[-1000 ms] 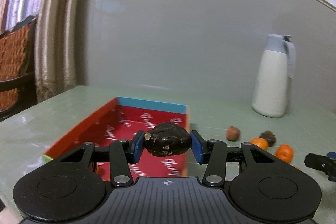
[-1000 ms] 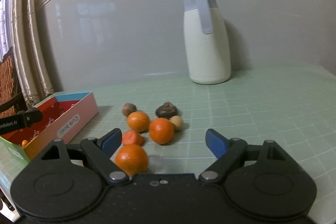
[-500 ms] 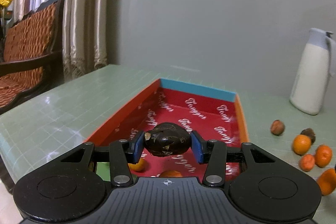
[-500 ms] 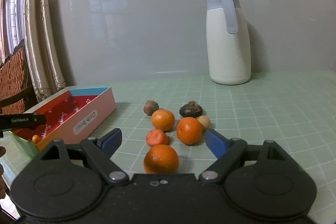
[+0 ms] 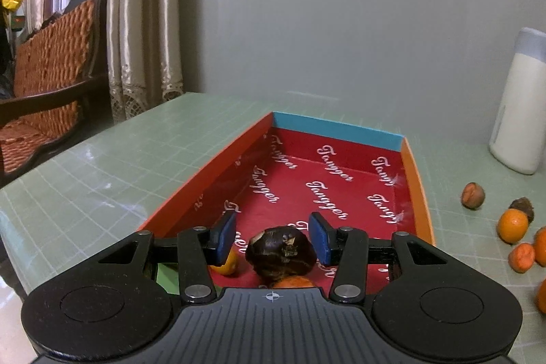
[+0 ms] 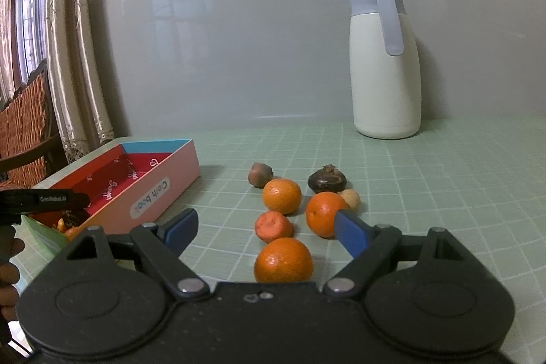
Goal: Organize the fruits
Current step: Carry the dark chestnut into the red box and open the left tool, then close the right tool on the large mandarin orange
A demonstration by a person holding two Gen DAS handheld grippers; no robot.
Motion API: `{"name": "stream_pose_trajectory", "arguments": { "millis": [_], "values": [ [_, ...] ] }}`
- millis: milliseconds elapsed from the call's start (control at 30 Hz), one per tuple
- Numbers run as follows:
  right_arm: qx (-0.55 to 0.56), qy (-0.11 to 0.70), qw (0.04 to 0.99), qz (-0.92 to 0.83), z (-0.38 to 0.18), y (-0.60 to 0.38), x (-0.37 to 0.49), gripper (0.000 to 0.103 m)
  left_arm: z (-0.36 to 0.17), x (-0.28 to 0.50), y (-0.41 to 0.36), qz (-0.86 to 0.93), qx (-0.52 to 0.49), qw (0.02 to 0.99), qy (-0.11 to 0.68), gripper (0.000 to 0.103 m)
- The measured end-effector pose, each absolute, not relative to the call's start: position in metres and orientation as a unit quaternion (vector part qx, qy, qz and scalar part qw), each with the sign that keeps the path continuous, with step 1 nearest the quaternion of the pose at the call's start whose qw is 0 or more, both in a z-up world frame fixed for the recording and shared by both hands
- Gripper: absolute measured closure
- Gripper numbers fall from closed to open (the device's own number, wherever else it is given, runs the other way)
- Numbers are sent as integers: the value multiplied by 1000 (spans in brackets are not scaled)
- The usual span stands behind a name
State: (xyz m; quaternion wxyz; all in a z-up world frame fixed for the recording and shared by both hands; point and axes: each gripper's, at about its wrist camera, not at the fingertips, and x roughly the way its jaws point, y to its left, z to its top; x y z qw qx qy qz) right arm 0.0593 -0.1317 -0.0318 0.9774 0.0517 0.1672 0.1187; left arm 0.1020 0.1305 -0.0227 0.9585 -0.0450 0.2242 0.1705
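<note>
My left gripper (image 5: 273, 237) hangs over the near end of the red-lined box (image 5: 211, 179). A dark water chestnut (image 5: 279, 251) sits low between its blue pads, on top of an orange fruit (image 5: 293, 282), with a sliver of red showing at the left pad. Another small orange (image 5: 227, 265) lies beside it. My right gripper (image 6: 264, 222) stands open just above the table. A mandarin (image 6: 283, 260) lies between its fingers, untouched. More loose fruit lies ahead: two mandarins (image 6: 281, 195), a wrinkled one (image 6: 273, 226) and a dark chestnut (image 6: 327, 179).
A white thermos jug (image 6: 385, 74) stands at the back right against the grey wall. A woven chair (image 5: 44, 74) and curtains are past the table's left edge. A hand (image 6: 8, 261) shows at the left in the right wrist view.
The left gripper swung left and lower over the box. The chestnut now sits lower between the pads, with a gap at the left pad. The right gripper shifted a little toward the loose fruit.
</note>
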Motion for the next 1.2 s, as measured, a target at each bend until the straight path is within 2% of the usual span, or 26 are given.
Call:
{"name": "stream_pose_trajectory", "arguments": {
  "millis": [67,100,167,200,233,367,1200],
  "values": [
    [51,167,977,121,-32,-131,59,16,-23,103,130,172,-46,958,225,54],
    [50,167,977,121,-32,-130,59,16,-22,103,130,171,-48,958,225,50],
    [48,166,977,121,-31,-130,59,16,-21,101,129,173,-50,959,218,33],
    [49,166,977,121,-32,-131,59,16,-19,99,127,181,-47,960,209,15],
    [51,167,977,121,-32,-131,59,16,-17,96,125,191,-44,961,197,7],
    [51,166,977,120,-31,-133,58,16,-11,86,117,184,-29,969,163,6],
    [60,172,978,99,-32,-160,50,17,-3,58,86,148,6,980,133,0]
  ]
}}
